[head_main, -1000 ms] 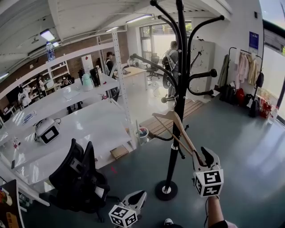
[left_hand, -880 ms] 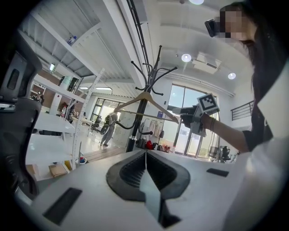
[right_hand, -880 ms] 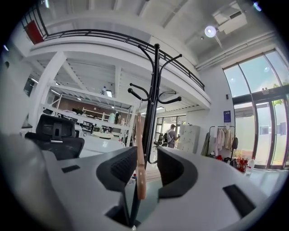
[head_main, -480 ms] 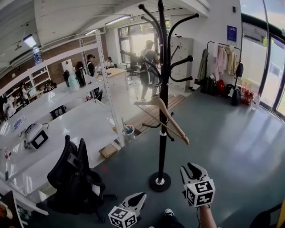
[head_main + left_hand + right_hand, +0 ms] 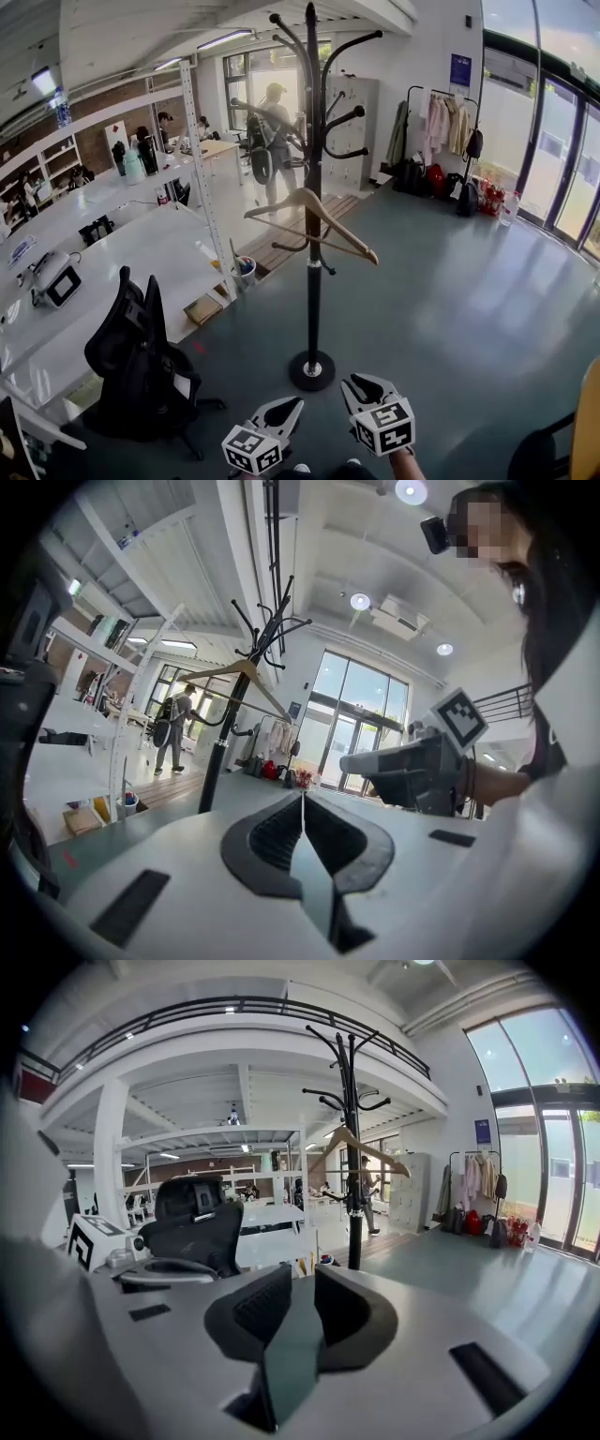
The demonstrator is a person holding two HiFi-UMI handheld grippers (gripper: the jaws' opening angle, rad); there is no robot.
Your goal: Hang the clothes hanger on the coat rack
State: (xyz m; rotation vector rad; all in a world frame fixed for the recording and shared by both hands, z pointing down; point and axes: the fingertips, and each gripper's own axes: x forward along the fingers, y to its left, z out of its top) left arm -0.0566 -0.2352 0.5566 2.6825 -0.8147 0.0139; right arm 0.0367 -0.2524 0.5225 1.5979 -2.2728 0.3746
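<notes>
One hanger (image 5: pixel 314 217), wooden, is up on the one coat rack (image 5: pixel 312 141): it hangs off an arm about halfway up the black pole, its right end tipped lower than its left, and neither gripper is touching it. Two grippers sit low in the head view, both on the near side of the rack's round base and well clear of it. The left gripper (image 5: pixel 286 410) has its jaws pressed together with nothing between them. The right gripper (image 5: pixel 366 384) points at the rack, its jaws apart and closing, and the gap holds nothing. Left of the rack stands one black office chair (image 5: pixel 141 361), and past that a white worktop (image 5: pixel 112 272). Beyond the rack, one person (image 5: pixel 272 131) with a backpack is on the open floor. Far right of the rack, against the wall, one garment rail (image 5: pixel 441 122) carries several clothes.
</notes>
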